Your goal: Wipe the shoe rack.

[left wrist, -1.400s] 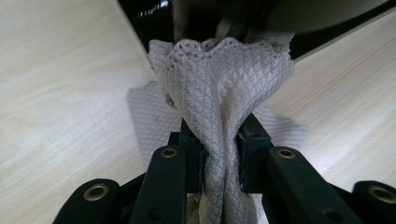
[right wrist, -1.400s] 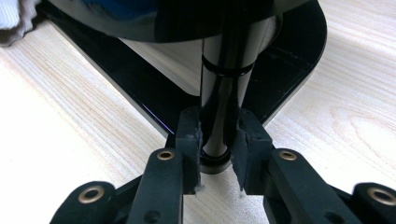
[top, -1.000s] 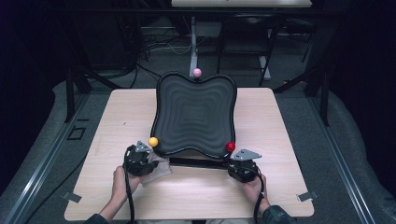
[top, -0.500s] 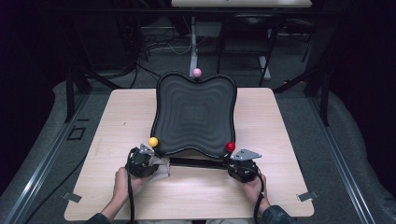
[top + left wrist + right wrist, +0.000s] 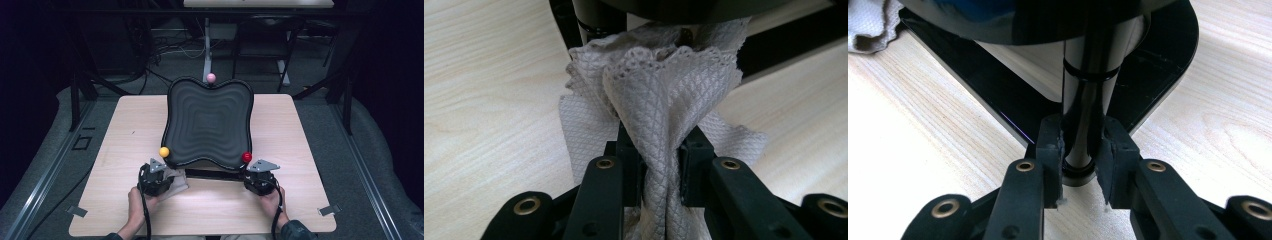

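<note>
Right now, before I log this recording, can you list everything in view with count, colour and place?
Wavy ridged tray on a stand: one, black, middle of the table, tilted.
Upright stand post: one, glossy black, under the tray's near right corner, clamped by the right gripper.
Flat stand base: one, black, on the table beneath the tray.
Knob balls: three at the tray's rim; orange near left, red near right, pink far edge.
Quilted cloth: one, pale grey-white, bunched by the near left post, pinched by the left gripper.
Wooden table: one, light wood.
Left gripper: black, shut on the cloth.
Right gripper: black, shut on the post.
Hands: left, right, near edge.
</note>
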`<action>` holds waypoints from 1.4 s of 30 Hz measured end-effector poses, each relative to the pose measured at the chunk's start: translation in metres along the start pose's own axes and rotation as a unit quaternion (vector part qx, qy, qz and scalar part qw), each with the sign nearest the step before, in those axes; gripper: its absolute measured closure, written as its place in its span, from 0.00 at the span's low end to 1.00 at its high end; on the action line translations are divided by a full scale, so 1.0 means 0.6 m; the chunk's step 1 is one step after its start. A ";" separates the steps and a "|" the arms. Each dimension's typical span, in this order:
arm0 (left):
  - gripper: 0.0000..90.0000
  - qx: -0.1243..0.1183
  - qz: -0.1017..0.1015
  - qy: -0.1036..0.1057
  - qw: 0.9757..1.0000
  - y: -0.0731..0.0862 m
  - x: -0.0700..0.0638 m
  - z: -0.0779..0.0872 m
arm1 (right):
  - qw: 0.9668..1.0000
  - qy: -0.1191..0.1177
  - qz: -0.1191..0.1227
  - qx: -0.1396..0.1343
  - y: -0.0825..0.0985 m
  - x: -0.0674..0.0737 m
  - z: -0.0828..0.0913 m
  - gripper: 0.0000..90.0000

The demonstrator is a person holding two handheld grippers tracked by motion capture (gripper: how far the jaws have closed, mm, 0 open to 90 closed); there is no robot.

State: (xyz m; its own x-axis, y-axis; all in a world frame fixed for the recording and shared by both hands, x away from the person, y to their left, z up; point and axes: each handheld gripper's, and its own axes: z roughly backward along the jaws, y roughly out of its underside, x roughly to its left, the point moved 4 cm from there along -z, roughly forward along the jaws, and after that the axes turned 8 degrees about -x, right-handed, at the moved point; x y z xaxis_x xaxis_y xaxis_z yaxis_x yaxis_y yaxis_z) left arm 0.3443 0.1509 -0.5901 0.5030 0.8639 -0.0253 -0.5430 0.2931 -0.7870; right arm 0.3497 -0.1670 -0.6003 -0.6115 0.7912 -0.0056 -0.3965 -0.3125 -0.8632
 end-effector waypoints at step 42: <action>0.85 -0.035 -0.006 -0.018 0.999 -0.006 -0.131 -0.064 | 1.000 -0.001 -0.001 0.000 0.000 0.000 0.000 0.82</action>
State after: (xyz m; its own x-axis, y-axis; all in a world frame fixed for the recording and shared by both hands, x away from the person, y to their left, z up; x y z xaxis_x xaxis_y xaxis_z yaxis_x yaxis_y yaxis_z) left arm 0.3327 0.0663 -0.6087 0.4845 0.8747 0.0057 -0.4877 0.2755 -0.8284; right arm 0.3498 -0.1669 -0.6004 -0.6116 0.7911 -0.0032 -0.3982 -0.3113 -0.8628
